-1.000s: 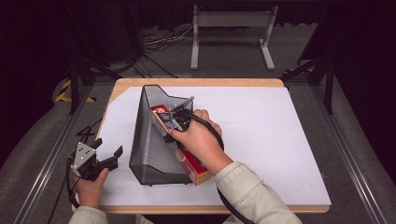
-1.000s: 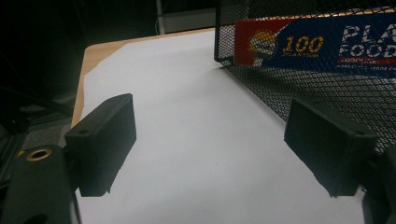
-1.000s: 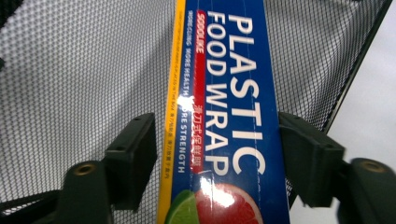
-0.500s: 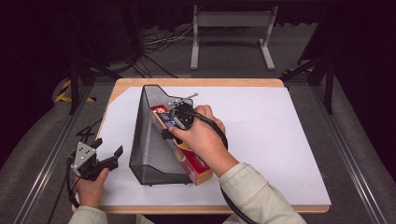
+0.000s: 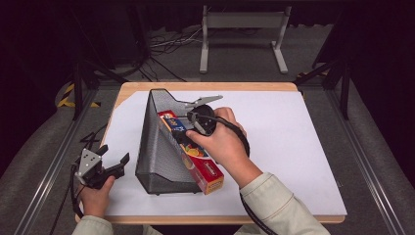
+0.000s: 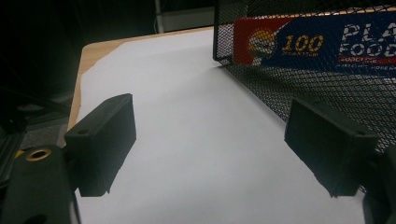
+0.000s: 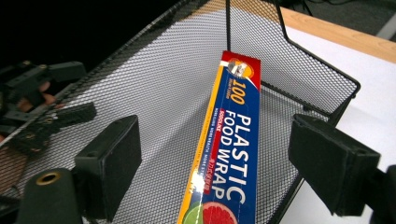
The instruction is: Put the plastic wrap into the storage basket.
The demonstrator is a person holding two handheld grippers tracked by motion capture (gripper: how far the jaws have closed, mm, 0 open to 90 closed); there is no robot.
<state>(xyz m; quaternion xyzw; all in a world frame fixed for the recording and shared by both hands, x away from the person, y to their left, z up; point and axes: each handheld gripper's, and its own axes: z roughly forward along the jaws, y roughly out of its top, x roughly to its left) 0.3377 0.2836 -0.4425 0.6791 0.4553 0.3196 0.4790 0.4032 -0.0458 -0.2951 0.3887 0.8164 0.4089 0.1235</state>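
Both my right jaws, just opened, stand apart off the box of plastic wrap point(image 7: 224, 154) in the mesh holder point(image 5: 151, 152), so I should lift clear without nudging it, left jaws apart over the counter point(image 6: 196, 140).

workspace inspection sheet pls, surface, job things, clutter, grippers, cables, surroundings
surface: wooden table under a white sheet.
job's things: plastic food wrap box lies slanted in the black mesh file holder, near end sticking out.
clutter: nothing seen.
grippers: right gripper open above the box, jaws just opened, pads clear of it; left gripper open at the table's left edge, holding nothing.
cables: black cable trails along the right sleeve.
surroundings: dark floor, grey metal stand behind the table.
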